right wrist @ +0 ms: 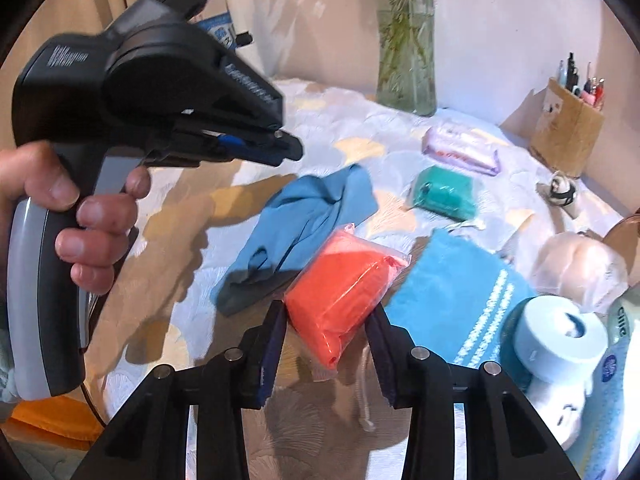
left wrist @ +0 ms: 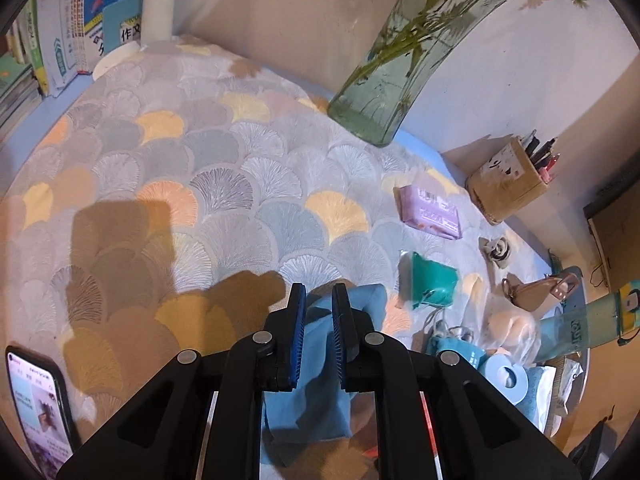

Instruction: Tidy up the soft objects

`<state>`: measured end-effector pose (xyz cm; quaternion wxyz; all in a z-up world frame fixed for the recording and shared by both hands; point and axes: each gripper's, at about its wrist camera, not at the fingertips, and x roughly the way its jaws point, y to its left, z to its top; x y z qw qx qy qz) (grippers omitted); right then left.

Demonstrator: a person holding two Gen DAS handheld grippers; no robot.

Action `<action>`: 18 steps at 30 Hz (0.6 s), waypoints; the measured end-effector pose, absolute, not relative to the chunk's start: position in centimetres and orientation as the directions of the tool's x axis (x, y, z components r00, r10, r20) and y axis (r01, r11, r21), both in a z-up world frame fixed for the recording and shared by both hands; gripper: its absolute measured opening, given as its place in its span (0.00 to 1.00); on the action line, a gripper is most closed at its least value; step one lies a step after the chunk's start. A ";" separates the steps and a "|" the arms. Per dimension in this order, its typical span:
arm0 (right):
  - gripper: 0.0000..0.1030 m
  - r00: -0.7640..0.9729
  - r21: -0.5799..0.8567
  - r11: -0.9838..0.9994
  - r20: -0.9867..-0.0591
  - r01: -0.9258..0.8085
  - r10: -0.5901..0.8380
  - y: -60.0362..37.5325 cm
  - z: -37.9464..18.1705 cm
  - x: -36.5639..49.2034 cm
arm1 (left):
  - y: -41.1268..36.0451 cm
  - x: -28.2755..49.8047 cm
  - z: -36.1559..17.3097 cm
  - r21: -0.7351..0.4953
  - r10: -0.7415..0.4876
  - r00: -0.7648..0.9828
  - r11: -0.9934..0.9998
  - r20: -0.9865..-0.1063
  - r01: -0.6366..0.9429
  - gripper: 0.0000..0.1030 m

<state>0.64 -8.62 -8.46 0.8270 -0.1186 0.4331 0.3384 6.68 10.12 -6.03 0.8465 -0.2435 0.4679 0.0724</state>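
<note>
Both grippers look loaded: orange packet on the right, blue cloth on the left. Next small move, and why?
Probably lift the right gripper a little, to free the orange packet from the pile. Its pads clamp the packet's near end, while the far end overlaps the blue cloth and blue towel. The left gripper is shut on that cloth, so they could snag.

A wide stretch of patterned cloth (left wrist: 168,168) is lying bare left; packets, a vase (left wrist: 384,80) and pen box (left wrist: 508,180) are crowding the right.
</note>
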 end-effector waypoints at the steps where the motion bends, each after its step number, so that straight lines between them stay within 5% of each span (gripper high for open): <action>1: 0.39 0.401 0.096 0.744 -0.793 -0.661 0.459 -8.9 -8.2 0.9 | 9.9 6.6 -5.8 -0.339 -0.100 0.555 0.875 -0.825 -0.346 0.10; 10: 0.38 0.471 0.070 0.769 -0.754 -0.636 0.458 -10.6 -4.0 0.1 | 8.7 6.8 -6.8 -0.299 -0.077 0.514 0.882 -0.855 -0.365 0.11; 15: 0.38 0.471 0.094 0.784 -0.753 -0.614 0.459 -12.4 -3.5 0.5 | 8.6 5.5 -8.6 -0.352 -0.147 0.480 0.859 -0.865 -0.372 0.67; 18: 0.38 0.459 0.117 0.789 -0.759 -0.603 0.463 -12.8 -3.9 0.7 | 7.3 5.7 -10.1 -0.223 -0.050 0.432 0.906 -0.901 -0.359 0.69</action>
